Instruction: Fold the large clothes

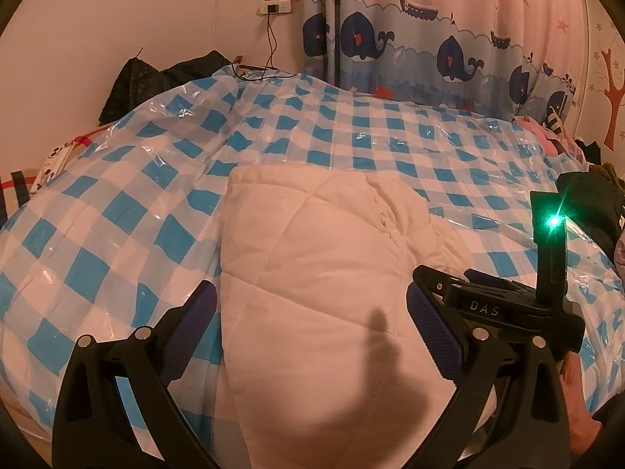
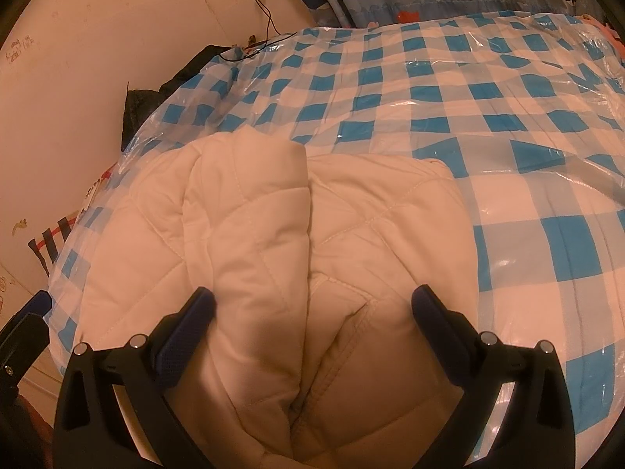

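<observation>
Item one: a white quilted padded garment, folded, lying on a blue-and-white checked plastic sheet that covers the bed. We hold our left gripper over it, jaws spread wide, gripping nothing. Our right gripper likewise stands spread above the garment's folded sleeve. At twelve o'clock: a whale-print blue curtain. At eleven o'clock: a white wall socket.
</observation>
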Tool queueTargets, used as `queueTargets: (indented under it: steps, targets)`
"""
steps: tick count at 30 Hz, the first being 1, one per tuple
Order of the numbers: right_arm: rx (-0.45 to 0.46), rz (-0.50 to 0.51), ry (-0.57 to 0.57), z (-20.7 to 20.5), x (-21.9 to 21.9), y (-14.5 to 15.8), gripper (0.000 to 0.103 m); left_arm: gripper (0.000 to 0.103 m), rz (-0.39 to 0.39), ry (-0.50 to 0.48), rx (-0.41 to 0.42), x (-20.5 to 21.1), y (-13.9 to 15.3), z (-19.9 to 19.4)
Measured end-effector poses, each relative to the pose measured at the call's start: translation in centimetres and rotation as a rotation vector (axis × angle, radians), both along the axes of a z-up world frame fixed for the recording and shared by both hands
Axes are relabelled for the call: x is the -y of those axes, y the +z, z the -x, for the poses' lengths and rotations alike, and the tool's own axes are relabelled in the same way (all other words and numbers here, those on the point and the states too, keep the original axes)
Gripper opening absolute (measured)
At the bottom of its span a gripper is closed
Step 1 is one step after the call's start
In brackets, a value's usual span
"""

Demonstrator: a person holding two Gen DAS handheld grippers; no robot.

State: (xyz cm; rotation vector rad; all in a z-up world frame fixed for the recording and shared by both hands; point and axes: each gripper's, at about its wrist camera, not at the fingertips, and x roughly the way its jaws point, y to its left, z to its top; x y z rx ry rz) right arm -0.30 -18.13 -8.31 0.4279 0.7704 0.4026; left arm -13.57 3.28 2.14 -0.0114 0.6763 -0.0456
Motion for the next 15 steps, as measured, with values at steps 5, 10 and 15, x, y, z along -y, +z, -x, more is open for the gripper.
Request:
queueTargets:
  steps: [5, 10, 15]
  targets:
    - [0.000, 0.000, 0.000, -0.1, -0.2, 0.1, 0.097, 0.093, -0.001, 0.000, 0.003, -0.1, 0.0, 0.0]
    - [-0.003, 0.002, 0.002, -0.1, -0.4, 0.1, 0.097, 0.093, -0.001, 0.000, 0.004, -0.2, 0.0, 0.0]
    - [0.015, 0.029, -0.010, 0.3, 0.5, 1.2, 0.097, 0.093, 0.012, 0.013, -0.021, -0.5, -0.2, -0.3]
